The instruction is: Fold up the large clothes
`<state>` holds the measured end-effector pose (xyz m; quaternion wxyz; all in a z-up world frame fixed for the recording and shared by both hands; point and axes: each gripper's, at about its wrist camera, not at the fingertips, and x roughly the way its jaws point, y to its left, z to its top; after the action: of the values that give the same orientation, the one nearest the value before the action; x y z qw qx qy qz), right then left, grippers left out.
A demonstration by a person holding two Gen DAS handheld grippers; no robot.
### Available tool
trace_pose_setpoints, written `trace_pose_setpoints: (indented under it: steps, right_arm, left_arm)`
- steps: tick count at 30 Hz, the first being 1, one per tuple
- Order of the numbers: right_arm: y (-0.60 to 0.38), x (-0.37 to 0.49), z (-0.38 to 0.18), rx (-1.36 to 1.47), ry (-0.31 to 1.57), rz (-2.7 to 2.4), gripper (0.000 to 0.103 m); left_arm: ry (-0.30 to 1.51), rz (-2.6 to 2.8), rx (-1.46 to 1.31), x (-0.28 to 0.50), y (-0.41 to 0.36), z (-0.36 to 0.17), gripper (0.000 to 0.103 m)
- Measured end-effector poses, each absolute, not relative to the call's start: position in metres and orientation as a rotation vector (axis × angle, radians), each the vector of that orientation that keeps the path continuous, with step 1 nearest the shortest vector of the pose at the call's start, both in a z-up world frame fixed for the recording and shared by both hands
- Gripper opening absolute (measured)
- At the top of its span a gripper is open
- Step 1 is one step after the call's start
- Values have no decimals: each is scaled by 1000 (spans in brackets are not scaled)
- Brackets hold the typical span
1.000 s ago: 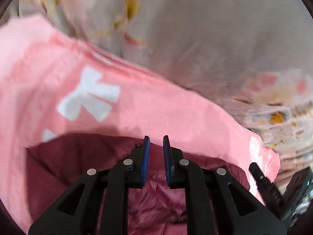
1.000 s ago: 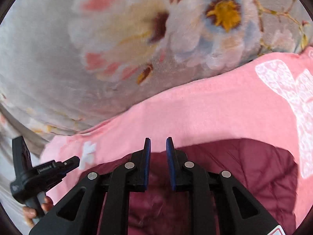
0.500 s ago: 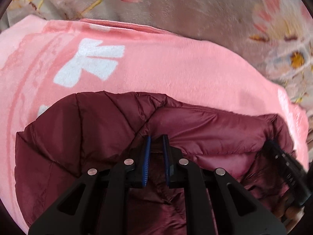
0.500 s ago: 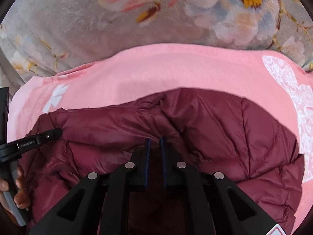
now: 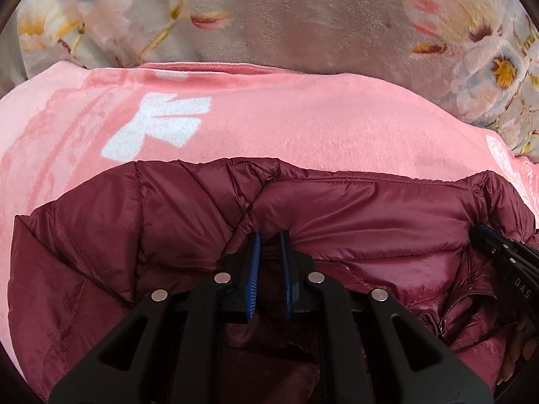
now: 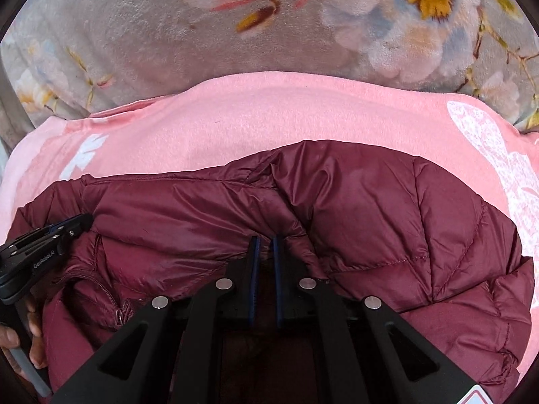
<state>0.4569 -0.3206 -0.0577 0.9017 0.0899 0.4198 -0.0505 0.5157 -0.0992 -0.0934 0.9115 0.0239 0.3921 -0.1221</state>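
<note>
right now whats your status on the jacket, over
Left hand-held gripper shut on maroon puffer jacket; right hand-held gripper shut on it too. Jacket bunched on pink blanket. Nothing in the way.

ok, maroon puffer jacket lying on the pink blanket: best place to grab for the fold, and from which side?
Likely the shoulder seams either side of the collar on the maroon puffer jacket. There the fabric bunches into ridges thin enough to pinch. Come from the near, open side; left gripper and right gripper already pinch it there above the pink blanket.
</note>
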Motion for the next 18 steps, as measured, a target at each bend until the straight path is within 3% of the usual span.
trace_pose_setpoints:
  steps: [18]
  right_arm:
    - [-323,457,-59,202,854,-95,4]
  left_arm:
    - [793,-233,83,514,-106,-94,11]
